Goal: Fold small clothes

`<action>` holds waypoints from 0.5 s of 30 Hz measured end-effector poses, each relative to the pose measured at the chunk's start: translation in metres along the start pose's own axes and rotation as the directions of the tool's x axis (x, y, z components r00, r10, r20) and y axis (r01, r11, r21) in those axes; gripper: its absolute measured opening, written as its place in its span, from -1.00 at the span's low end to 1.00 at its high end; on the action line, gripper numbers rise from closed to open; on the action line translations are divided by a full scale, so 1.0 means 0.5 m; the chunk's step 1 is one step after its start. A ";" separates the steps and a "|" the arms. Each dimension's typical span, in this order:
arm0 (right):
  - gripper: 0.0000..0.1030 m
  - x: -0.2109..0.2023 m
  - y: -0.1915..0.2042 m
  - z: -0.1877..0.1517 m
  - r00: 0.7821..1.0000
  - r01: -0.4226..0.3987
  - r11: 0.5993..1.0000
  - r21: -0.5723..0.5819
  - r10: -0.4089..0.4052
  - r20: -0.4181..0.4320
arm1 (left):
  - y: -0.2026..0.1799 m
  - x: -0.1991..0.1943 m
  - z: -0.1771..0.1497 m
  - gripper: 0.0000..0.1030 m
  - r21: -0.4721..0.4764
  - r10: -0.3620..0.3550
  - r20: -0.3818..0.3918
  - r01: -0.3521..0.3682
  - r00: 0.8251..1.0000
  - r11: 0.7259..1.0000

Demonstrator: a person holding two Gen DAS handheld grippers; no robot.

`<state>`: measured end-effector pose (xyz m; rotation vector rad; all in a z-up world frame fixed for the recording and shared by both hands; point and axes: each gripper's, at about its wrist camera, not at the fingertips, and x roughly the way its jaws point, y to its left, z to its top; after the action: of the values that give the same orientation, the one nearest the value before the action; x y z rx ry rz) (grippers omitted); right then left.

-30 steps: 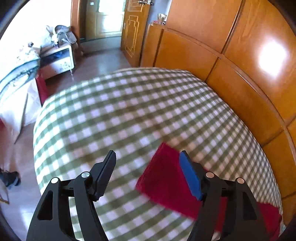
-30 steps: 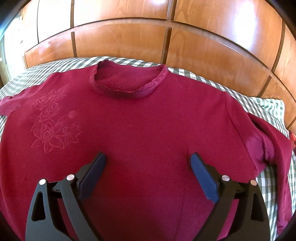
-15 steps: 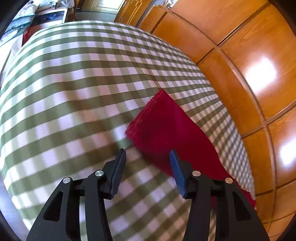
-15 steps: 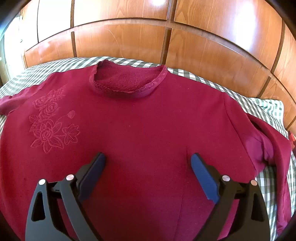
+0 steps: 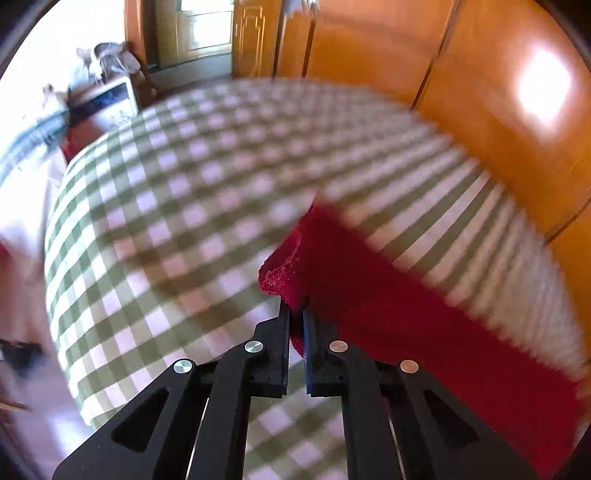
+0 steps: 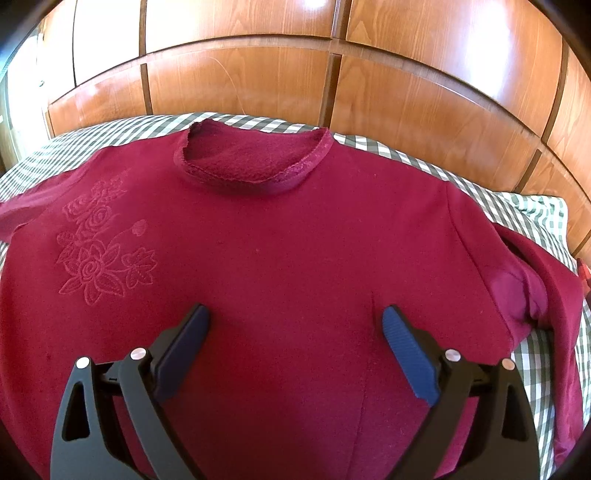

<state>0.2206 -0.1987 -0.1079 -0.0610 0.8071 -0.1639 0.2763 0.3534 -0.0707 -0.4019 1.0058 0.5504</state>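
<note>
L gripper (image 5: 296,314) has its jaws pinched on the cuff end of the sleeve (image 5: 388,314), whose long axis runs back-right from the jaws across the bed (image 5: 166,184), while R gripper (image 6: 295,328) hovers w/ jaws wide, holding nothing, over the sweater (image 6: 277,258) body straight ahead.

A green-and-white checked bedspread (image 5: 177,206) covers the bed, its pattern smeared by motion blur in the left view. Glossy wooden panelling (image 6: 406,96) curves around the head of the bed and catches bright patches of light. Past the foot of the bed stands a low cabinet (image 5: 110,98) with clutter piled on top, and further back a panelled wooden door (image 5: 255,37) beside a lit doorway (image 5: 201,27).
</note>
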 end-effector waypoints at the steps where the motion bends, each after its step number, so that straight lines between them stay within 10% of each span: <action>1: 0.83 0.000 0.000 0.000 1.000 0.000 1.000 0.000 0.000 0.000 | -0.012 0.014 -0.013 -0.86 0.029 0.034 0.015 -0.034 0.999 0.999; 8: 0.83 0.001 -0.004 -0.001 1.000 -0.013 1.000 0.010 0.013 -0.002 | -0.026 -0.125 -0.031 -0.74 -0.028 0.029 0.221 -0.024 0.975 0.999; 11: 0.84 0.000 -0.002 -0.001 1.000 -0.013 1.000 0.010 0.013 -0.002 | -0.076 -0.204 -0.083 -0.74 0.077 -0.115 0.282 0.097 0.953 0.992; 15: 0.84 -0.001 -0.002 -0.002 1.000 -0.013 1.000 0.010 0.013 -0.001 | -0.234 -0.266 -0.202 -0.74 0.307 -0.405 0.199 0.336 0.893 0.891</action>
<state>0.2195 -0.1996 -0.1080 -0.0465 0.8080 -0.1551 0.2226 0.1717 0.0046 -0.2661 0.7113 0.1087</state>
